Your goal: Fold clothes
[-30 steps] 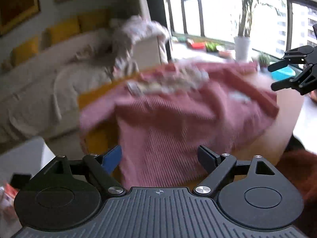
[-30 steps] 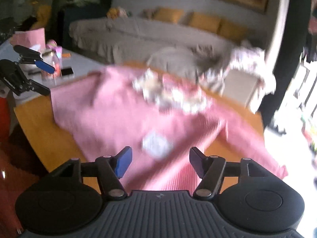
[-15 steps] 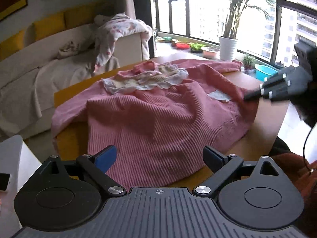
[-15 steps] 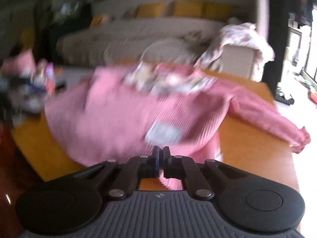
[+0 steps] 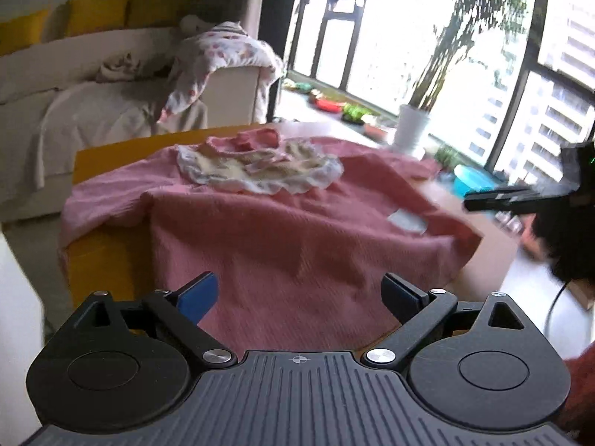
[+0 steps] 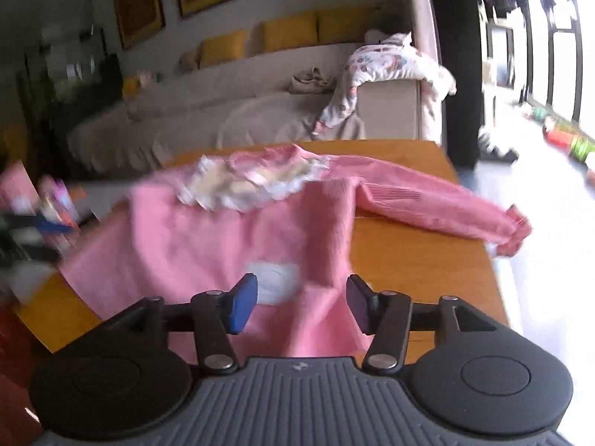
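A pink ribbed sweater point(image 5: 297, 230) with a white frilly collar point(image 5: 260, 167) lies spread on a wooden table point(image 5: 104, 152); it also shows in the right wrist view point(image 6: 223, 230). Its right sleeve point(image 6: 438, 204) stretches toward the table's right edge. A white label point(image 6: 275, 282) sits near the hem. My left gripper point(image 5: 301, 293) is open and empty over the near hem. My right gripper point(image 6: 301, 299) is open and empty just above the hem by the label; in the left wrist view it point(image 5: 498, 199) appears side-on at the right.
A beige sofa point(image 6: 223, 119) with yellow cushions stands behind the table, a patterned garment point(image 6: 379, 67) draped over its arm. Potted plant point(image 5: 412, 130) and blue tub point(image 5: 472, 182) by the windows. Clutter point(image 6: 44, 204) on a side table at left.
The right gripper was open, shut half a second ago, and is open again now, closer to the hem. The left gripper stayed open and edged closer to the sweater.
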`<state>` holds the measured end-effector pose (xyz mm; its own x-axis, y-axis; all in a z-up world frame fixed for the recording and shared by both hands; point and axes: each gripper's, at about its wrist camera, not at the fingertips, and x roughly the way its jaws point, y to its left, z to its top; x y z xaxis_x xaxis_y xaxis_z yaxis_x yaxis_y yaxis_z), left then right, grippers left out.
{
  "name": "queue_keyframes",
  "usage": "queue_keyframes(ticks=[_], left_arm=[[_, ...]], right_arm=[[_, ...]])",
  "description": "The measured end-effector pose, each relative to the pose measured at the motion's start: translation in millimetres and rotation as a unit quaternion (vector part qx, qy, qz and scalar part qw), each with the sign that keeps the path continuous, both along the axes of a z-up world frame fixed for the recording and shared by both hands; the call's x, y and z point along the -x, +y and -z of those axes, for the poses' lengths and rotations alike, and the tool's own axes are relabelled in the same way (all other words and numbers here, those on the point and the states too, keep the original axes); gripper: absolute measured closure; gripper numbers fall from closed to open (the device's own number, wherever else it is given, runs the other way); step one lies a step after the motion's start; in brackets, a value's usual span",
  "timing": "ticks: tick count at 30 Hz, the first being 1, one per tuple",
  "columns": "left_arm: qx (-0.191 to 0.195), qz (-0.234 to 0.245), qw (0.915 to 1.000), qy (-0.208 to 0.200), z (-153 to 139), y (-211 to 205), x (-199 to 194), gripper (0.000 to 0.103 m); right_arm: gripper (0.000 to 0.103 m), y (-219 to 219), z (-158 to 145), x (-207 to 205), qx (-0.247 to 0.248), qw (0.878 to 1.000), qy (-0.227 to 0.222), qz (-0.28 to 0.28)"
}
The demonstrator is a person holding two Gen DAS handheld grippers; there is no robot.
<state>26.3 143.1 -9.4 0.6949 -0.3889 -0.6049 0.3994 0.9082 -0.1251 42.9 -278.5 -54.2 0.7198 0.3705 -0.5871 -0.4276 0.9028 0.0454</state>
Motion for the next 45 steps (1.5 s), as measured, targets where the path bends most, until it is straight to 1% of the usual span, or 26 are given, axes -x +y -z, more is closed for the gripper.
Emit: queue_keyframes(ticks=[2, 4, 5, 7, 9, 11, 14, 17, 21, 22, 23, 24, 25, 26, 27, 28, 30, 32, 33, 35, 37, 39, 40, 41, 43, 45], left_arm=[[-0.013, -0.010, 0.9998, 0.009, 7, 4, 3, 0.005], [-0.018, -0.021, 0.9994, 0.019, 15, 10, 6, 0.005], [-0.017, -0.026, 0.9993, 0.023, 17, 13, 6, 0.005], [-0.017, -0.033, 0.9988, 0.030, 22, 17, 5, 0.005], [-0.033, -0.035, 0.9984, 0.029, 25, 18, 6, 0.005], [-0.046, -0.033, 0.9980, 0.028, 27, 18, 10, 0.005], [-0.049, -0.023, 0.9981, 0.029, 30, 17, 17, 0.005], [-0.045, -0.025, 0.9981, 0.032, 35, 16, 18, 0.005], [-0.038, -0.027, 0.9984, 0.033, 35, 12, 13, 0.005], [-0.037, -0.025, 0.9985, 0.031, 34, 10, 13, 0.005], [-0.037, -0.022, 0.9986, 0.028, 32, 8, 12, 0.005], [-0.037, -0.021, 0.9987, 0.027, 31, 6, 12, 0.005], [-0.037, -0.019, 0.9988, 0.025, 30, 4, 11, 0.004], [-0.038, -0.018, 0.9989, 0.023, 28, 3, 11, 0.004], [-0.038, -0.016, 0.9989, 0.022, 27, 2, 12, 0.004], [-0.039, -0.015, 0.9989, 0.020, 26, 2, 12, 0.004], [-0.039, -0.014, 0.9990, 0.018, 24, 2, 12, 0.003], [-0.038, -0.017, 0.9990, 0.016, 24, 2, 11, 0.003], [-0.037, -0.019, 0.9990, 0.015, 24, 2, 11, 0.003], [-0.034, -0.018, 0.9991, 0.014, 24, 2, 12, 0.003], [-0.035, -0.018, 0.9991, 0.012, 26, 2, 14, 0.003], [-0.038, -0.021, 0.9990, 0.012, 28, 4, 16, 0.003], [-0.039, -0.023, 0.9989, 0.013, 29, 6, 17, 0.003], [-0.040, -0.028, 0.9987, 0.015, 30, 8, 16, 0.003], [-0.042, -0.037, 0.9982, 0.019, 31, 12, 14, 0.003], [-0.044, -0.040, 0.9980, 0.020, 30, 13, 12, 0.003]], right_arm=[[0.044, 7, 9, 9, 0.038, 0.999, 0.002, -0.022], [0.042, 9, 15, 15, 0.036, 0.999, 0.013, -0.036], [0.039, 10, 17, 15, 0.032, 0.999, 0.014, -0.035], [0.038, 12, 20, 13, 0.026, 0.999, 0.015, -0.032], [0.036, 13, 22, 14, 0.036, 0.999, 0.011, -0.034], [0.034, 11, 23, 19, 0.061, 0.997, 0.000, -0.041], [0.034, 5, 24, 28, 0.106, 0.993, -0.028, -0.039], [0.035, 9, 34, 31, 0.172, 0.983, -0.061, -0.026], [0.041, 29, 39, 28, 0.168, 0.981, -0.088, -0.045], [0.056, 37, 40, 25, 0.163, 0.981, -0.096, -0.051], [0.083, 40, 35, 20, 0.137, 0.985, -0.093, -0.050], [0.094, 42, 28, 14, 0.107, 0.989, -0.086, -0.048], [0.098, 44, 22, 8, 0.076, 0.993, -0.080, -0.046], [0.098, 46, 15, 2, 0.045, 0.995, -0.073, -0.044], [0.098, 43, 1, -2, 0.000, 0.997, -0.071, -0.043], [0.098, 38, -15, -5, -0.049, 0.995, -0.070, -0.043], [0.098, 27, -48, -13, -0.146, 0.986, -0.067, -0.042], [0.098, 16, -73, -16, -0.193, 0.977, -0.079, -0.042], [0.098, 13, -80, -16, -0.196, 0.976, -0.087, -0.039], [0.098, 6, -83, -15, -0.170, 0.980, -0.099, -0.020], [0.098, -3, -71, -16, -0.149, 0.986, -0.081, 0.001], [0.097, -15, -48, -13, -0.117, 0.992, -0.050, 0.027], [0.096, -19, -34, -10, -0.085, 0.995, -0.039, 0.045], [0.093, -22, -20, -7, -0.044, 0.996, -0.031, 0.064], [0.090, -22, -4, 2, 0.004, 0.997, -0.029, 0.076], [0.090, -21, 10, 12, 0.048, 0.995, -0.029, 0.083]])
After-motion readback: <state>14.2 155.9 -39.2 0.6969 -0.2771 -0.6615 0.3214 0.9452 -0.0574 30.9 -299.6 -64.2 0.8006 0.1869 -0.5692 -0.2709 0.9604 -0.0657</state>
